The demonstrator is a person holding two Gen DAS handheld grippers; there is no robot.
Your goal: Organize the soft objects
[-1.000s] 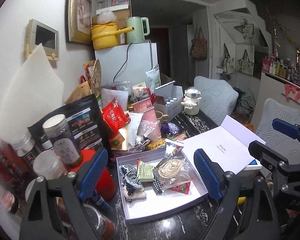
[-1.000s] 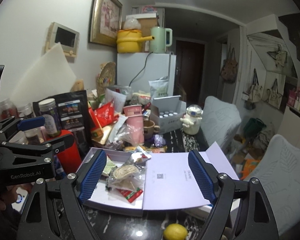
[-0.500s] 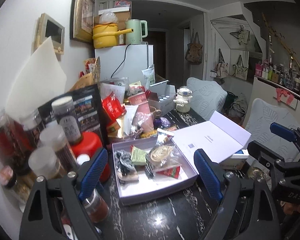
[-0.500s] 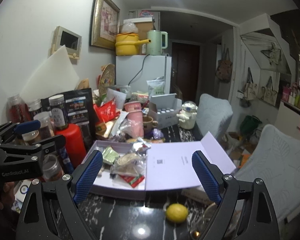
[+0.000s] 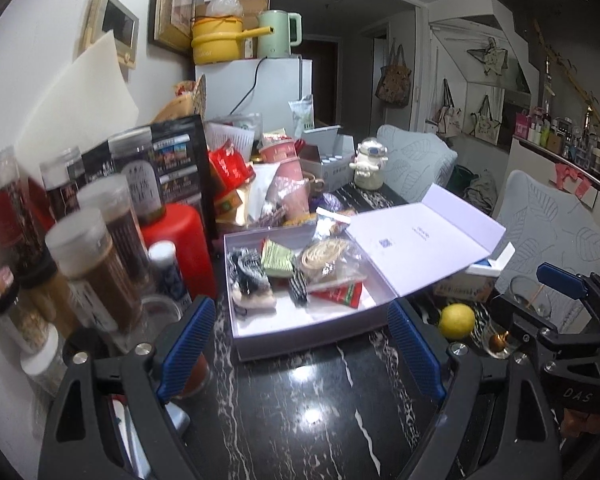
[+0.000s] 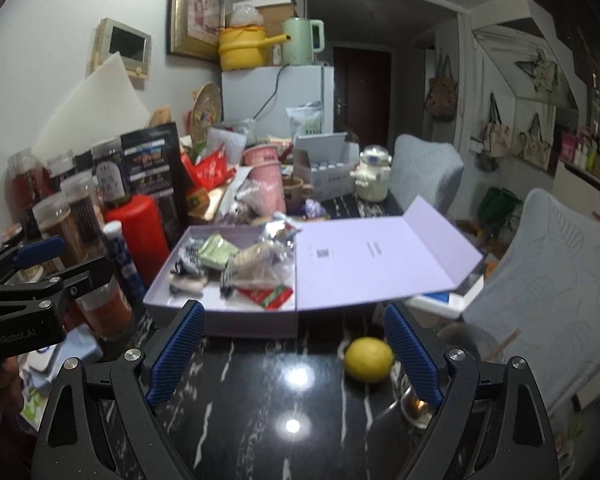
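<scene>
Cluttered black marble table [image 5: 300, 408] before white fridge [image 5: 276, 84]

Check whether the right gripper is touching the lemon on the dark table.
Apart. In the right wrist view, the lemon lies on the table beyond the open right gripper, with bare tabletop between it and either blue finger.

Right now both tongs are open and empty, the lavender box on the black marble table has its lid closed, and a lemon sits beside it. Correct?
Not quite. The lavender box has its lid folded open, its contents showing, as the right wrist view shows. The left tongs and right tongs are open and empty, and the lemon sits beside the box.
</scene>
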